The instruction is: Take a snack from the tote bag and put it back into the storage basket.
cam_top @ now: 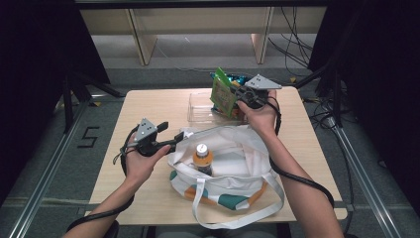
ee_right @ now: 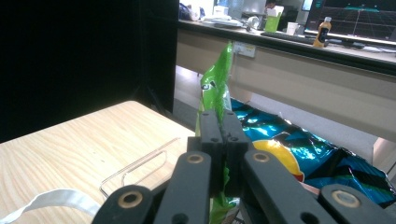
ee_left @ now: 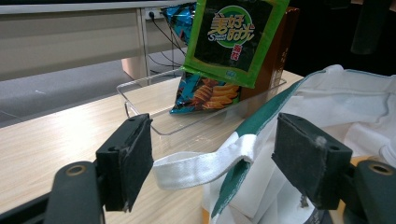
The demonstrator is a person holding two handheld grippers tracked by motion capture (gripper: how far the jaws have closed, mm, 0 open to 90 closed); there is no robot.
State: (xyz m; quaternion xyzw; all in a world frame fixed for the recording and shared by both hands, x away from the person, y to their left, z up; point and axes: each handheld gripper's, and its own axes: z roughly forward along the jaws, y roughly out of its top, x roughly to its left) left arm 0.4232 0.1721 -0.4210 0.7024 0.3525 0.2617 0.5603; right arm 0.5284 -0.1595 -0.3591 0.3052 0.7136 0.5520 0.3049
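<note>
From the high view, your right gripper is pinched on the green snack packet, holding it up above the clear plastic tray. The white tote bag lies nearer you than that gripper and a little toward your left hand, so the packet's likely way into it runs back and down. Inside the bag an orange-capped bottle stands upright. Your left gripper sits at the bag's left rim, much the nearer of the two to the opening.

In the left gripper view, your left gripper is spread wide, the white strap lying between its pads without being pressed. Ahead and above hangs the green snack packet, broad face toward you, long axis upright. Beyond the jaws, the tray holds a blue crisp bag and a brown box.

In the right gripper view, your right gripper is pressed together on the packet, seen edge-on and rising straight up. Beyond and to its right lies the blue crisp bag.
</note>
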